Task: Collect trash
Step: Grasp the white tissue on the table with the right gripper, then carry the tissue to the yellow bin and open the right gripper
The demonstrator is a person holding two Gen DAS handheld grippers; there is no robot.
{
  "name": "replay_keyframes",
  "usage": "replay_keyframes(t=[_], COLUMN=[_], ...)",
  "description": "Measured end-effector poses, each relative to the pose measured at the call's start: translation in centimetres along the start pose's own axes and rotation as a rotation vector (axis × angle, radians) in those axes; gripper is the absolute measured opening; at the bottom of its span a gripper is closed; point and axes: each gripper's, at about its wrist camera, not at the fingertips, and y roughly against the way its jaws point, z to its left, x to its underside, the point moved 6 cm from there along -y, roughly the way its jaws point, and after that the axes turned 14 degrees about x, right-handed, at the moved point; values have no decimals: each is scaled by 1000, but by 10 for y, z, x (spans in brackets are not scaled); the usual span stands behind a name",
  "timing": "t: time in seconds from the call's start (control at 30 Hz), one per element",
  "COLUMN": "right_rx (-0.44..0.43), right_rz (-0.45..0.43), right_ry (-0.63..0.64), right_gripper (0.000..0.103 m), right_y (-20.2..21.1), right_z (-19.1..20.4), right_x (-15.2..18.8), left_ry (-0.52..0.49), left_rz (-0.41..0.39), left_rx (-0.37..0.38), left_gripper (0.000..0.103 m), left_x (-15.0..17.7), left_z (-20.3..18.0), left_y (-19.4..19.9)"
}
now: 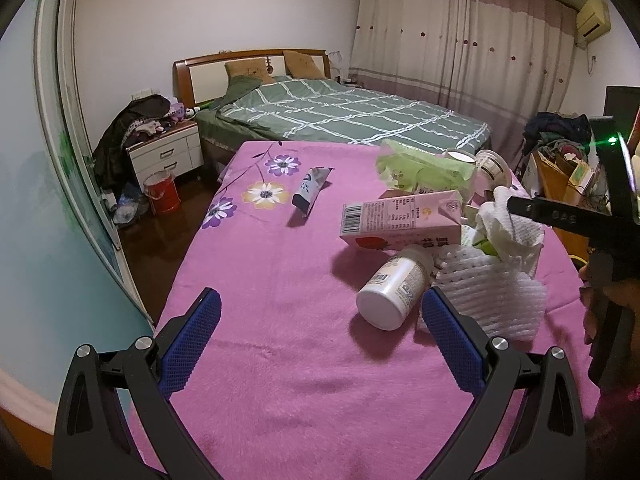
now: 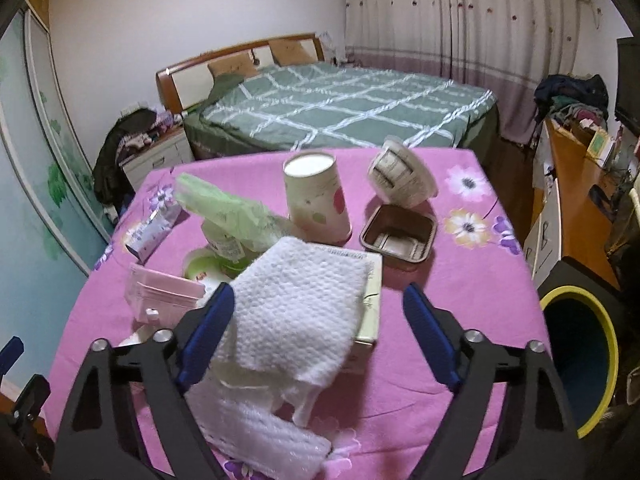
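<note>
Trash lies on a pink cloth table (image 1: 272,280). In the left wrist view: a white bottle (image 1: 390,292) on its side, a pink carton (image 1: 400,220), white foam netting (image 1: 488,292), a crumpled white paper towel (image 1: 508,232), green packaging (image 1: 420,168) and a tube (image 1: 310,192). My left gripper (image 1: 320,308) is open and empty, its right finger beside the bottle. My right gripper (image 2: 318,304) is open, with the paper towel (image 2: 304,304) between its fingers, resting against the left one. A paper cup (image 2: 316,196), a bowl (image 2: 402,178) and a brown tray (image 2: 396,236) lie beyond.
A yellow-rimmed bin (image 2: 580,360) stands at the table's right. A bed (image 1: 340,112) lies beyond the table, a nightstand (image 1: 168,152) and a red bucket (image 1: 162,192) to its left. A cluttered desk (image 2: 580,168) runs along the right wall.
</note>
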Motion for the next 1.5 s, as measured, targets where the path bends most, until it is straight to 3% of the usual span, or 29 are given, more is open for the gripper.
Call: replay_keyframes(t=[0.07, 0.23, 0.6, 0.8, 1.1, 1.37, 1.5], right_rx=[-18, -53, -155, -120, 80, 320, 366], right_rz=[18, 29, -99, -167, -159, -70, -3], right_ry=[2, 4, -45, -94, -256, -396, -432], right_gripper=[62, 9, 4, 4, 4, 5, 5], right_y=[-6, -5, 61, 91, 84, 47, 19], right_z=[3, 4, -14, -51, -165, -276, -308], right_x=[2, 5, -14, -28, -15, 29, 52], left_ry=[2, 2, -14, -31, -75, -105, -111], left_rz=[3, 13, 24, 21, 53, 77, 83], left_rx=[4, 9, 25, 42, 90, 135, 136], left_gripper=[99, 99, 99, 99, 99, 99, 99], left_x=[0, 1, 4, 3, 6, 4, 1], left_z=[1, 1, -8, -16, -39, -71, -79], left_y=[-2, -8, -14, -14, -25, -42, -48])
